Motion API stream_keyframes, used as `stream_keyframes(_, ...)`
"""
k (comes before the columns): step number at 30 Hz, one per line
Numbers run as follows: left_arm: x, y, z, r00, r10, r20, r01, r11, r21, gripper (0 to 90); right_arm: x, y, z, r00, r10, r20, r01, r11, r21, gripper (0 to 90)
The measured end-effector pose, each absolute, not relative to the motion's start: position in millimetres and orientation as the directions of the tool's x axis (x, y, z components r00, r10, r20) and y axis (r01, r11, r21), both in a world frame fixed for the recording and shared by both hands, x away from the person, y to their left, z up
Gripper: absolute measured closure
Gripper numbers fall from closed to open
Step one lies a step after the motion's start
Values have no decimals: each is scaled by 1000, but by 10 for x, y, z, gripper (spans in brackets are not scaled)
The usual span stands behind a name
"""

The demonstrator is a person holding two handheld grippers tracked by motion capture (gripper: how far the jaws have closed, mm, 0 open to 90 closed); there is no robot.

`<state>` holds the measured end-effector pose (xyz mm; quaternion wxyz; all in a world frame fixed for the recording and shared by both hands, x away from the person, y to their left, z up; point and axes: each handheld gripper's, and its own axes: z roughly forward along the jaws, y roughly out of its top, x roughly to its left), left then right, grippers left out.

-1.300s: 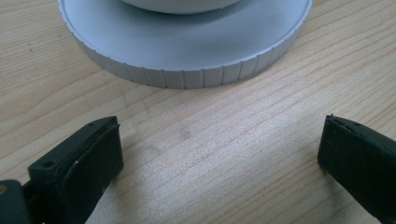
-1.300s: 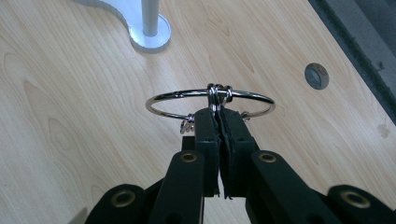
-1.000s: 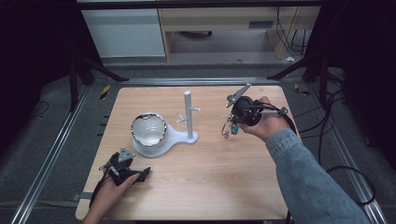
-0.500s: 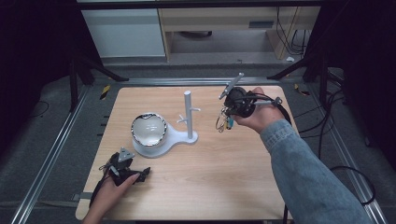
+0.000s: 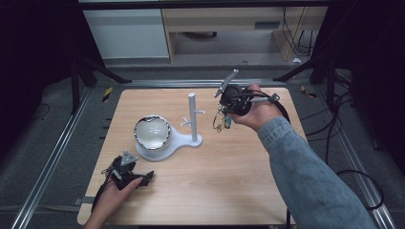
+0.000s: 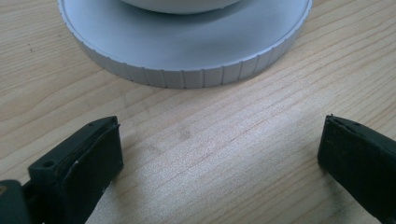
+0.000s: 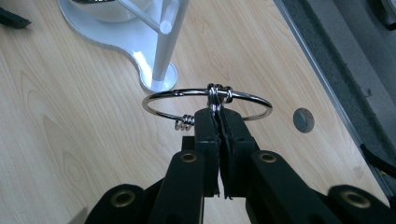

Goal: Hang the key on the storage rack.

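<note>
A white stand (image 5: 193, 117) with an upright post and short pegs rises from a base joined to a round silver dish (image 5: 152, 133). My right gripper (image 5: 223, 112) hangs just right of the post, shut on a metal key ring (image 5: 219, 121) with small items dangling from it. In the right gripper view the jaws (image 7: 218, 114) pinch the ring (image 7: 177, 94), which lies level, with the post (image 7: 166, 42) just beyond it. My left gripper (image 5: 133, 177) rests on the table near the front left and stands open. Its wide-apart jaws (image 6: 219, 144) face the dish's ribbed round base (image 6: 187, 51).
The wooden table (image 5: 205, 191) sits inside a metal frame (image 5: 47, 157). A small round grey mark (image 7: 303, 120) is near the table's right edge. Cables trail on the floor at the right (image 5: 344, 143). A shelf unit (image 5: 215, 28) stands behind the table.
My right gripper has carried the key ring leftward and slightly away from the person, closer to the post. The left gripper has stayed put.
</note>
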<state>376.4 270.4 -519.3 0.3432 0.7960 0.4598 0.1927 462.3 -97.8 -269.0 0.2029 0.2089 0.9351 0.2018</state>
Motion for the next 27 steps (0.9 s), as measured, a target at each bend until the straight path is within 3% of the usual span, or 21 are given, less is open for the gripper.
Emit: stream_keyframes(27,3764,2704,-5192,503,864,-8,600,-342,723,0,4745,-689,-2636,-844,453,-288,289,836,467,867)
